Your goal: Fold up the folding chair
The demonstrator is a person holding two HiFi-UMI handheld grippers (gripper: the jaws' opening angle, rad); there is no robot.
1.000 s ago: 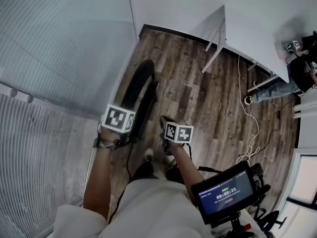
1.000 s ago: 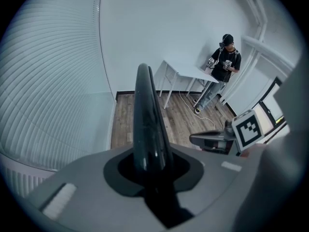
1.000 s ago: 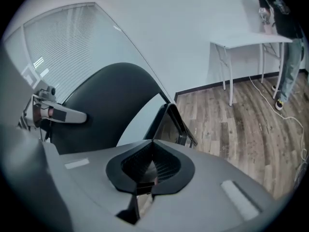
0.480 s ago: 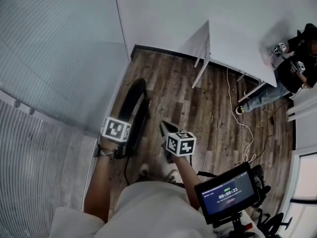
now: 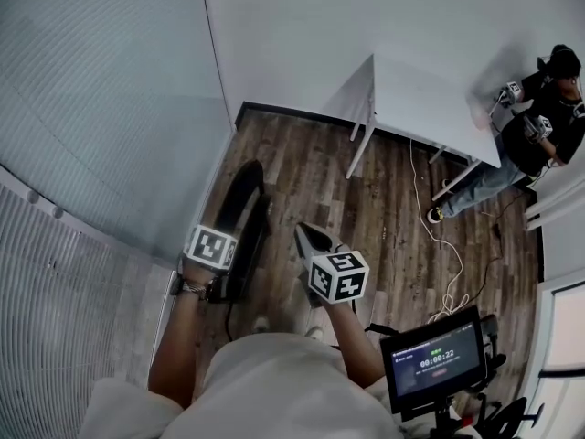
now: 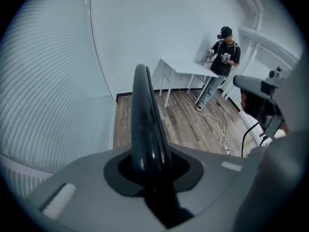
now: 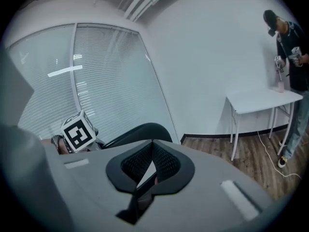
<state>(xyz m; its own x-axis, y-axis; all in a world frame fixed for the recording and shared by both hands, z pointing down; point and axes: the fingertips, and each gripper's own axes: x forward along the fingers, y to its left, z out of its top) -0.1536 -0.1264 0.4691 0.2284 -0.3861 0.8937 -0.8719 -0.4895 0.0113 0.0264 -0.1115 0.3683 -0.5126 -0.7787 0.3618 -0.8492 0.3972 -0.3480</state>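
One black folding chair (image 5: 239, 210), flattened, stands edge-on on the floor beside the window blinds (image 5: 82, 108). Two grippers: left gripper (image 6: 147, 164) pinches the chair's rim; right gripper (image 7: 146, 173) has jaws pressed together, nothing between them, just beside the chair. One white table (image 5: 430, 99), one person (image 5: 539, 126) at it. Wood-plank floor (image 5: 329, 181), white walls (image 5: 302, 35).

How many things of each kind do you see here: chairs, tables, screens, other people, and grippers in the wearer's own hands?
folding chair: 1
table: 1
screen: 1
other person: 1
grippers in the wearer's hands: 2 (left gripper, right gripper)
Total: 6
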